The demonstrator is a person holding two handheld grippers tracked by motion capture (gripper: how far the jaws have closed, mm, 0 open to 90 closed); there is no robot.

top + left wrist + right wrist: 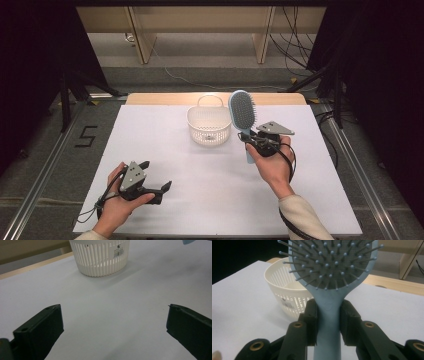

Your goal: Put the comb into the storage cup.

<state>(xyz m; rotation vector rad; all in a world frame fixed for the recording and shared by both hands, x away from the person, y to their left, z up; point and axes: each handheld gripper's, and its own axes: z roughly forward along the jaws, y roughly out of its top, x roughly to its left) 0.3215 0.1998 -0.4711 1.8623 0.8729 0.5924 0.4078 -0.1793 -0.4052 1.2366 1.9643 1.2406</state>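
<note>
Pale blue plastic forms the body of the hairbrush, which the right gripper holds by the handle, with the jaws closed on both sides of it just under the head. In the right gripper view the hairbrush stands upright between the jaws, with the bristles facing the camera. Gripping low on the neck probably keeps the wide head free, so that it can go first into a container.

The brush is lifted above the white surface, just to the right of the white slotted basket, and the head reaches higher than the basket rim. I judge that the brush is carried toward the basket, but it is not yet over the opening.

The left gripper rests low near the front left of the surface, well apart from the basket. Its jaws stand wide open with nothing between them, and the left gripper view looks across the bare surface to the basket. It seems to wait there so that the way stays free for the right hand.
</note>
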